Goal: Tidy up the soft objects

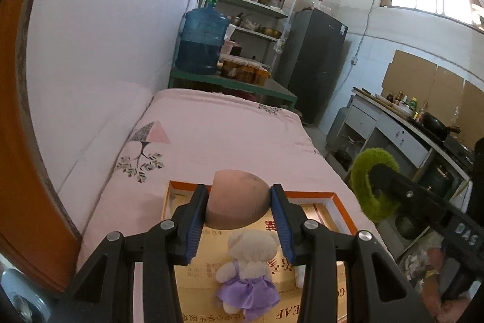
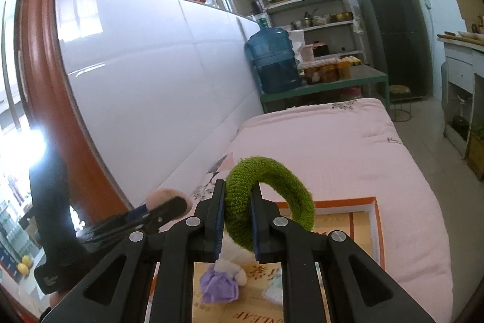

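left gripper (image 1: 239, 203): one; jaws clamped on one pink-brown foam ball (image 1: 237, 199), held in the air above the box.
right gripper (image 2: 237, 212): one; jaws clamped on one green fuzzy ring (image 2: 266, 186), gripped through its band, ring upright, rest of loop arching to the right of the fingers.
box (image 1: 305, 197): one, orange-rimmed, open, gold inside with printed characters; below and ahead of both grippers, resting on the pink quilt (image 1: 217, 129).
plush bear (image 1: 251, 265): one, cream, purple dress; lying in the box directly beneath the left gripper, between its fingers in that view; also below the right gripper, partly hidden by its fingers (image 2: 222, 274).
pale item (image 2: 273, 291): one, in the box just right of the bear; too hidden to name.
water jug (image 1: 201, 41): one, blue, on green table (image 1: 242, 82) beyond the quilt, far ahead of both grippers.
shelf rack (image 1: 257, 5): one, behind the table.
fridge (image 1: 314, 62): one, dark, right of the rack.
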{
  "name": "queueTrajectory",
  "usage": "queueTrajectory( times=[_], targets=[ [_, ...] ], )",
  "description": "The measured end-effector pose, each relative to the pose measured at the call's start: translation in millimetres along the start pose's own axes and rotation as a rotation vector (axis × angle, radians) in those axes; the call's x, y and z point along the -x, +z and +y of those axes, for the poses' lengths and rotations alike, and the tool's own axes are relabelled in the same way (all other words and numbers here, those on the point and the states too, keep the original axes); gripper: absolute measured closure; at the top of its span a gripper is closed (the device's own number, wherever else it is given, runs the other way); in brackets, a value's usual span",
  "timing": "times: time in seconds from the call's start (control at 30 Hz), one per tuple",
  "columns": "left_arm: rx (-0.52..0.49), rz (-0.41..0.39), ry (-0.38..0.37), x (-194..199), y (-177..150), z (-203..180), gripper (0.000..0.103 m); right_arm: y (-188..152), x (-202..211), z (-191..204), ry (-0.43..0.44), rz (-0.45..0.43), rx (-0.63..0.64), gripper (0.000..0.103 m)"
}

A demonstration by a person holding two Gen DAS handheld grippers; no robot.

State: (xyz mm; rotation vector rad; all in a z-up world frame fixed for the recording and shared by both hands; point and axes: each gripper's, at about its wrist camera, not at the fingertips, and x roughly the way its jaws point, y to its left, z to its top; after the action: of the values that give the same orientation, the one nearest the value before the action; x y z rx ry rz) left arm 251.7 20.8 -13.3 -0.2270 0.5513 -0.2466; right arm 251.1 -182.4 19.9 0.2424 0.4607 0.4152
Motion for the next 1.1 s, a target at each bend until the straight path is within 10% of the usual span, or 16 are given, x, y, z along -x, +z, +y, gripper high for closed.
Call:
queueTrajectory(
  times=[1.1],
  targets=[
    [0.009, 0.162, 0.102, -44, -30, 30, 0.061, -41, -56, -62, -0.141, 0.238, -0.057, 0.088]
  ],
)
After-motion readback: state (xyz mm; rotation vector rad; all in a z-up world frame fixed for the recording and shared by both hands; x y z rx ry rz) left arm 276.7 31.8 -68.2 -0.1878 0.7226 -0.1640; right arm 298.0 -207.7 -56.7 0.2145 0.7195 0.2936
